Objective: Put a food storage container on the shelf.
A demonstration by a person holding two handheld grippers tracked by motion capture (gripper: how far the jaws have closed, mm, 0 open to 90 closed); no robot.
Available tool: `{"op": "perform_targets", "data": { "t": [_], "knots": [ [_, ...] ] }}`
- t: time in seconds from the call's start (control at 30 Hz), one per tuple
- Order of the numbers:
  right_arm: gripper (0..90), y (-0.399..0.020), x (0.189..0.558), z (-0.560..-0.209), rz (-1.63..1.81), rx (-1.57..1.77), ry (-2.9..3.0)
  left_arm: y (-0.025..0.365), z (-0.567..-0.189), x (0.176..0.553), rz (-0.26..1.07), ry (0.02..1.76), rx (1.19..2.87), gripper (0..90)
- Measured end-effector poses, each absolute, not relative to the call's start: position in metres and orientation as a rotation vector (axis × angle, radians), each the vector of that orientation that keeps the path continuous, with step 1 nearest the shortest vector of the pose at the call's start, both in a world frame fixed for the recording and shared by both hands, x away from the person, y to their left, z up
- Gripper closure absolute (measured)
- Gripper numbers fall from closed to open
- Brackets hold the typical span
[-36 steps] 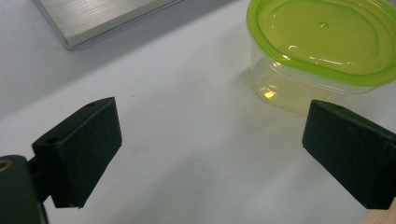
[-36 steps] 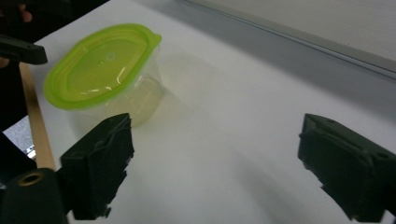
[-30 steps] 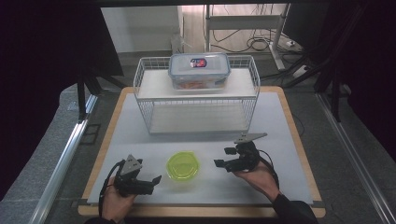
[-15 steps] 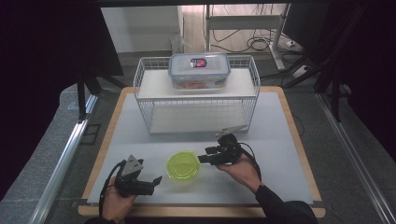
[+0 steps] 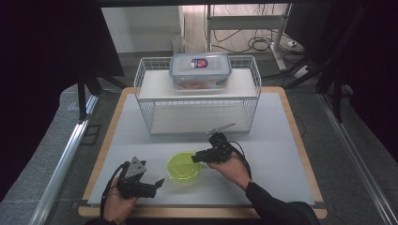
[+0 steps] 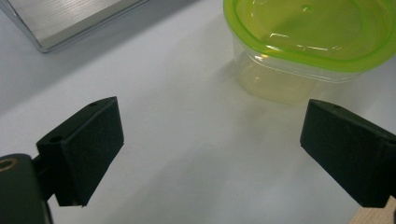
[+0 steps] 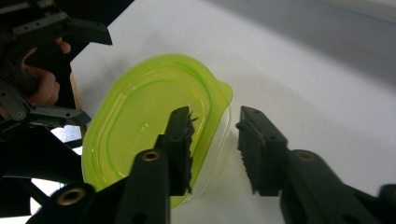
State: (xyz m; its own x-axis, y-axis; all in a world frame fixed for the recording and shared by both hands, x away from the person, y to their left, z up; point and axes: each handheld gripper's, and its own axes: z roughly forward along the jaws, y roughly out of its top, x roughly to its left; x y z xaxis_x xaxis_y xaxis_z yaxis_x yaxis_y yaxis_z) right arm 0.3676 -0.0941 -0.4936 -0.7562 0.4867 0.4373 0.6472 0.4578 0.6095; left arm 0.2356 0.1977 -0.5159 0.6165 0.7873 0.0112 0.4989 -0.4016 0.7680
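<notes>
A small clear container with a lime-green lid [image 5: 183, 168] stands on the white table top near the front. My right gripper [image 5: 197, 156] sits at its right edge. In the right gripper view the lid [image 7: 140, 121] lies under the left jaw and the right jaw hangs outside the wall, so the rim is between them. My right gripper [image 7: 215, 128] has just been closing, and a gap still shows at the pads. My left gripper [image 5: 158, 183] rests at the front left, open and empty. In the left gripper view the container [image 6: 308, 42] is ahead of the left gripper [image 6: 210, 140], to the right.
A white wire rack [image 5: 197, 110] stands behind the container, with a clear lidded food box [image 5: 200, 70] on its top shelf. A wooden rim [image 5: 300, 140] borders the table top. A metal rail [image 6: 70, 18] runs along the table's left side.
My right gripper has moved left to the container's edge and its jaws have narrowed around the rim. My left gripper has stayed where it was.
</notes>
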Motion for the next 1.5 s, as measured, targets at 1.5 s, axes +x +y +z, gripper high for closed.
{"op": "perform_targets", "data": {
  "t": [1.5],
  "knots": [
    [84.6,-0.118,0.373,-0.452,-1.373,-1.005,-2.232,0.199,-0.516,0.236,0.499,1.012,2.085,5.5]
  ]
}}
